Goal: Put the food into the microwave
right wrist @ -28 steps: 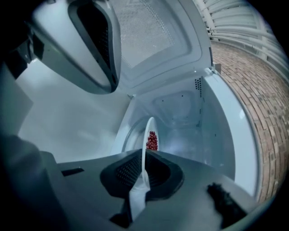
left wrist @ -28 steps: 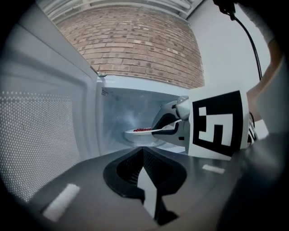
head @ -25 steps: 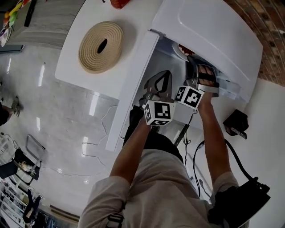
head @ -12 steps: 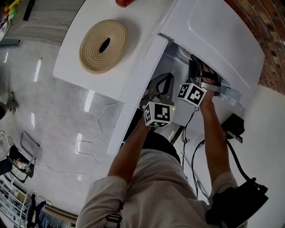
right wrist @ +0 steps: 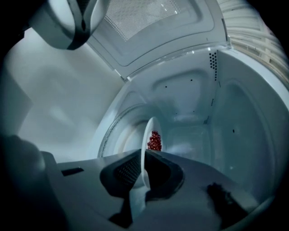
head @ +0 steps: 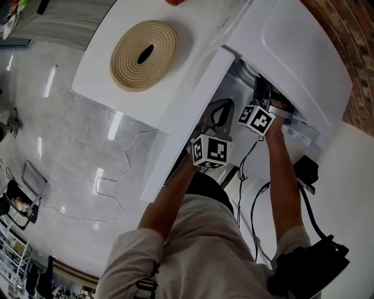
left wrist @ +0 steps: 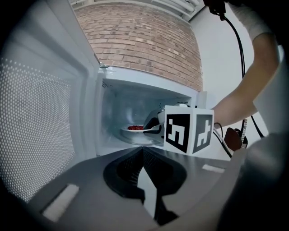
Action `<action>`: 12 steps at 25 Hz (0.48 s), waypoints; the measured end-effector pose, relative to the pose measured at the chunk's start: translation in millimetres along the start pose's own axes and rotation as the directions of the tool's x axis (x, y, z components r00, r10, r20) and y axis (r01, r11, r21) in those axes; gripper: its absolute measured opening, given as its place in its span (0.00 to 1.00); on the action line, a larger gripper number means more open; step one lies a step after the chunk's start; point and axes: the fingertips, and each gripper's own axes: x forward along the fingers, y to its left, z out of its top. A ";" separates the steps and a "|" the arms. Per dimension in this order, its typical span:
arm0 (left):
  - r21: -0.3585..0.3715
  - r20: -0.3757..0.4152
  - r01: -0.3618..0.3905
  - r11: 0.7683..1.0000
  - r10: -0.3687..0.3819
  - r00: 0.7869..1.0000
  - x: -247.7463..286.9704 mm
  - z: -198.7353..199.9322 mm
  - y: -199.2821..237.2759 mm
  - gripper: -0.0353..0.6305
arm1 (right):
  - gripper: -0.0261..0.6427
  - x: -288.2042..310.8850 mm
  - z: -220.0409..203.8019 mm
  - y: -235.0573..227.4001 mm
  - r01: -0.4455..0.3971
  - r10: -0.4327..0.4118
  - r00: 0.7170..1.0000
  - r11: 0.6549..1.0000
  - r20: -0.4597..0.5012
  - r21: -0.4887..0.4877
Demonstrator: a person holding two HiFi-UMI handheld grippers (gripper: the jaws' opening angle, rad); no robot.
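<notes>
The white microwave (head: 292, 52) stands on a white table (head: 102, 70) with its door (head: 187, 117) swung open. My right gripper (right wrist: 143, 180) reaches into the cavity, shut on the rim of a white plate (right wrist: 146, 149) of red food (right wrist: 155, 140). In the left gripper view the plate (left wrist: 135, 129) hovers just over the glass turntable (left wrist: 135, 137), behind the right gripper's marker cube (left wrist: 187, 128). My left gripper (head: 217, 108) waits in front of the opening beside the door, its jaws shut with nothing seen between them. From the head view the plate is hidden inside the microwave.
A round woven mat (head: 143, 54) lies on the table left of the microwave, with a red object (head: 175, 2) at the table's far edge. A black device (head: 305, 170) and cables (head: 252, 198) sit to the right. A brick wall (left wrist: 144, 45) stands behind.
My right gripper has pushed a little deeper and lower into the microwave with the plate. The left gripper has stayed where it was.
</notes>
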 end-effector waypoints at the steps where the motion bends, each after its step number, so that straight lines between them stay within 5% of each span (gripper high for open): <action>1: 0.004 0.000 0.003 1.000 -0.003 1.000 -0.5 0.1 -1.7 0.06 | 0.07 2.4 -0.3 1.3 -0.007 0.007 1.000 1.000 0.000 -0.009; 6: -0.006 -0.010 0.028 1.000 -0.028 1.000 -4.6 -5.2 -15.0 0.06 | 0.09 1.3 2.7 6.9 -0.065 0.065 0.998 0.998 0.003 -0.005; 12: -0.026 -0.040 0.055 0.998 -0.056 0.998 -8.4 -19.7 -29.8 0.06 | 0.12 -0.6 4.6 8.7 -0.212 0.213 0.977 0.969 0.008 0.124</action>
